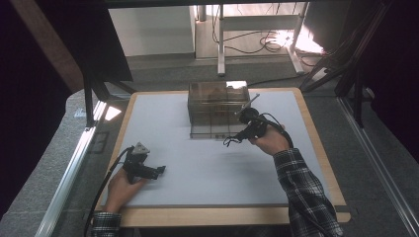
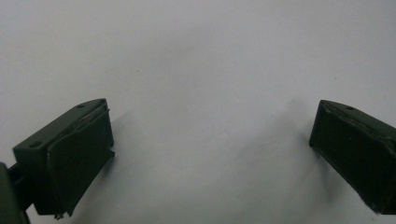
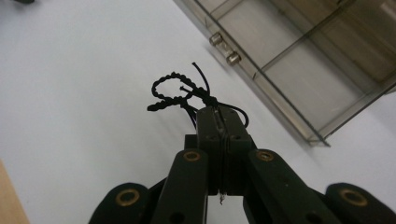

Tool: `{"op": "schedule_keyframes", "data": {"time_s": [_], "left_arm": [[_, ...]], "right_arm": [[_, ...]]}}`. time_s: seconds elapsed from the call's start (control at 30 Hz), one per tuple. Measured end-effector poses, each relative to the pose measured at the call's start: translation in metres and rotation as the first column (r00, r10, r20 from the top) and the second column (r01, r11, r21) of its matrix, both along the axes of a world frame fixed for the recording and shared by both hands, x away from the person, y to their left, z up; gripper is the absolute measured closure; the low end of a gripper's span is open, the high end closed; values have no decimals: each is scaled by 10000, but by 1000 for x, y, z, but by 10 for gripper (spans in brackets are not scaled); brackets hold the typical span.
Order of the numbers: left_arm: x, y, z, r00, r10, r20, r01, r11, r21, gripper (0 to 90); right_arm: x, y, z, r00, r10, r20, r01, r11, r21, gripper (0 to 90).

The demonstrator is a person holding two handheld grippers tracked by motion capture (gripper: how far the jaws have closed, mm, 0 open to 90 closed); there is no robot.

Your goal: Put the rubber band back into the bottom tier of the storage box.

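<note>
A black braided cord bracelet [image 3: 173, 91] with loose thread ends hangs from my right gripper [image 3: 219, 114], whose jaws are pressed together on its knot. From above, the right gripper [image 1: 237, 137] holds the bracelet [image 1: 229, 141] just over the white mat, in front of the open drawer [image 1: 213, 126] of a clear smoky plastic drawer box [image 1: 217, 98]. The drawer's two small knobs [image 3: 224, 49] show in the right gripper view. My left gripper [image 1: 159, 171] rests low on the mat at the near left, jaws wide apart, with bare mat between its fingers [image 2: 70, 158].
The white mat [image 1: 207, 168] lies on a wooden table [image 1: 197, 216] with a light edge. The drawer box stands at the back centre. Beyond the table are desk legs and cables [image 1: 257, 42] on the floor, and dark frames at both sides.
</note>
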State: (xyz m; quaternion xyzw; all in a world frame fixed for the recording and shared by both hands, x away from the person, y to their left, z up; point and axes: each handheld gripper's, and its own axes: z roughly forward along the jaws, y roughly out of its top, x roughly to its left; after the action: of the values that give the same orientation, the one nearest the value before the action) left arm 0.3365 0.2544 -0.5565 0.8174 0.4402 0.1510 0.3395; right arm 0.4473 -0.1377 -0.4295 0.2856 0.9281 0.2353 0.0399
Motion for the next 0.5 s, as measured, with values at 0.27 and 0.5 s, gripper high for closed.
{"op": "schedule_keyframes", "data": {"time_s": [0.27, 0.5], "left_arm": [[0, 0, 0, 10000, 21, 10, -21, 10000, -30, 0], [0, 0, 0, 10000, 19, 9, -19, 10000, -29, 0]], "right_arm": [[-1, 6, 5, 9989, -2, 479, -29, 9980, 635, 875], [0, 14, 4, 9975, -20, 711, -49, 9952, 978, 875]]}}
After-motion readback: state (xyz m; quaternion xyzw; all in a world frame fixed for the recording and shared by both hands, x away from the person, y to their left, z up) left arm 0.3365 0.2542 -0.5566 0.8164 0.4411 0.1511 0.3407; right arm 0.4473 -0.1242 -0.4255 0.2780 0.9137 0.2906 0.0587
